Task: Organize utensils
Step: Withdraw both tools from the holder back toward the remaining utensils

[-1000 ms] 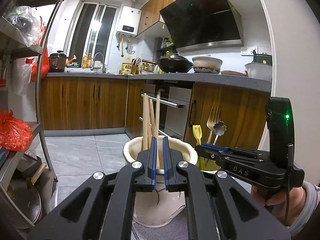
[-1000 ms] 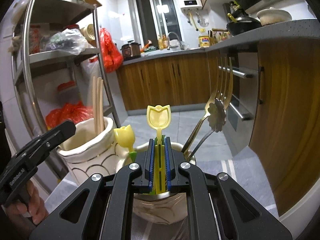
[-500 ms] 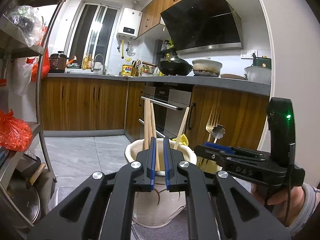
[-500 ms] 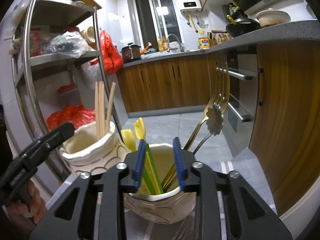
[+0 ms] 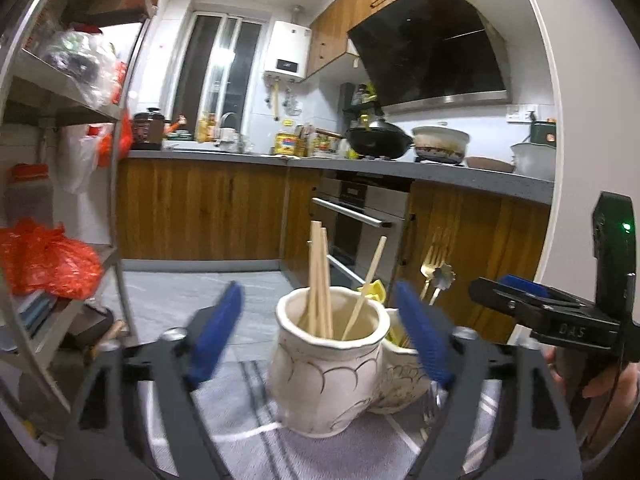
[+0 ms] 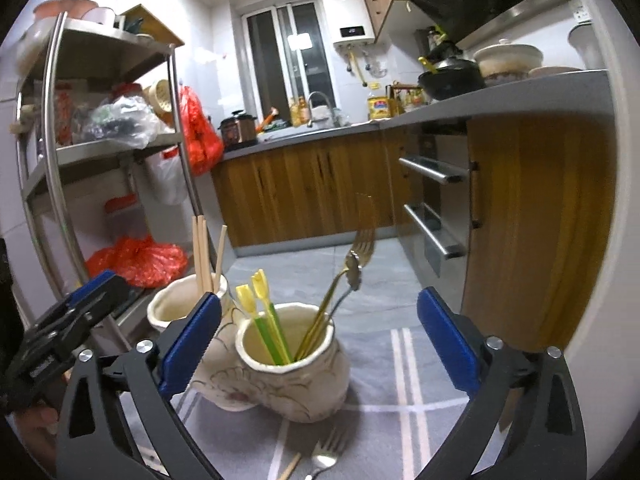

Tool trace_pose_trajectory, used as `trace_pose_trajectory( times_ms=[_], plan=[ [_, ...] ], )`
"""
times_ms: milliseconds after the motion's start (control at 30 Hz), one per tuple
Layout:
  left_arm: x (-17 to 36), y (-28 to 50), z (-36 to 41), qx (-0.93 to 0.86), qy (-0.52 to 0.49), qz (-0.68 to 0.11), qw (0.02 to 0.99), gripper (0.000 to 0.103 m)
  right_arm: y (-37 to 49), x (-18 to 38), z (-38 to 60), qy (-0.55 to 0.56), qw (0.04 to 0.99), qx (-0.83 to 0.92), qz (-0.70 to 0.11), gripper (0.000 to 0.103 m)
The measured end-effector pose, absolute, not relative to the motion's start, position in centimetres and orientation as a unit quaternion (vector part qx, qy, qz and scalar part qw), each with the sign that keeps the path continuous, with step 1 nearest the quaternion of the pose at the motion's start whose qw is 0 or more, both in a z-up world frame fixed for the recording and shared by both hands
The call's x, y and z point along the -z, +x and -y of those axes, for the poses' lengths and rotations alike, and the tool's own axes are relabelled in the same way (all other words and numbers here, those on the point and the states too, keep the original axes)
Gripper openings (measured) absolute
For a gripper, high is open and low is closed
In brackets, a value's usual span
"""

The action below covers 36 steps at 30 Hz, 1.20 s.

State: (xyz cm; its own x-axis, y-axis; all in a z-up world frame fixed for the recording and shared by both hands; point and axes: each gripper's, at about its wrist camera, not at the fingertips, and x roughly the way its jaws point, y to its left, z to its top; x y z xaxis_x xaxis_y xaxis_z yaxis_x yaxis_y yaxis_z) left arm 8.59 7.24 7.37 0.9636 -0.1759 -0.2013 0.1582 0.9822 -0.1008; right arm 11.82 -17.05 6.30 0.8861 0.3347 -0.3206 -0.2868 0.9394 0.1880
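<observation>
Two cream ceramic jars stand side by side on a grey striped cloth. The left jar (image 5: 326, 364) (image 6: 176, 312) holds several wooden chopsticks (image 5: 320, 276). The right jar (image 6: 292, 364) (image 5: 400, 376) holds two yellow tulip-topped picks (image 6: 260, 304), a gold fork (image 6: 360, 248) and a flower-ended spoon (image 6: 354, 272). My left gripper (image 5: 320, 336) is open and empty, its jaws either side of the left jar. My right gripper (image 6: 320, 336) is open and empty, its jaws either side of the right jar. A silver fork (image 6: 326, 454) and a chopstick (image 6: 290, 466) lie on the cloth in front.
A metal shelf rack (image 6: 60, 160) with red bags stands at the left. Wooden cabinets with an oven (image 5: 360, 220) run behind. A cabinet side (image 6: 540, 220) stands close on the right. The grey cloth (image 6: 400, 380) covers the surface.
Both grippers have opened wide and drawn back. The left let go of a chopstick into the left jar. The right let go of a yellow pick into the right jar.
</observation>
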Motion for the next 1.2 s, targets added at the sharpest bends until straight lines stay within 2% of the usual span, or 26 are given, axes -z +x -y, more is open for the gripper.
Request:
trace_pose_trajectory(
  times_ms=[67, 100, 767, 1200],
  plan=[
    [-7.7, 7.7, -7.1, 0.073, -0.039, -0.104, 0.991, 0.097, 11.5, -6.0, 17.4, 0.069, 0.969, -0.157, -0.181, 0.098],
    [-7.7, 7.3, -7.0, 0.069, -0.037, -0.105, 0.991, 0.097, 11.4, -5.9, 17.5, 0.069, 0.968, -0.155, -0.183, 0.098],
    [-5.3, 3.3, -4.8, 0.04, -0.021, -0.178, 0.983, 0.097, 9.1, -3.0, 19.9, 0.061, 0.96, -0.149, -0.227, 0.098],
    [-1.1, 2.7, -0.2, 0.081, 0.01, -0.268, 0.96, 0.097, 10.3, -0.7, 21.5, 0.043, 0.942, -0.163, -0.29, 0.098]
  ],
)
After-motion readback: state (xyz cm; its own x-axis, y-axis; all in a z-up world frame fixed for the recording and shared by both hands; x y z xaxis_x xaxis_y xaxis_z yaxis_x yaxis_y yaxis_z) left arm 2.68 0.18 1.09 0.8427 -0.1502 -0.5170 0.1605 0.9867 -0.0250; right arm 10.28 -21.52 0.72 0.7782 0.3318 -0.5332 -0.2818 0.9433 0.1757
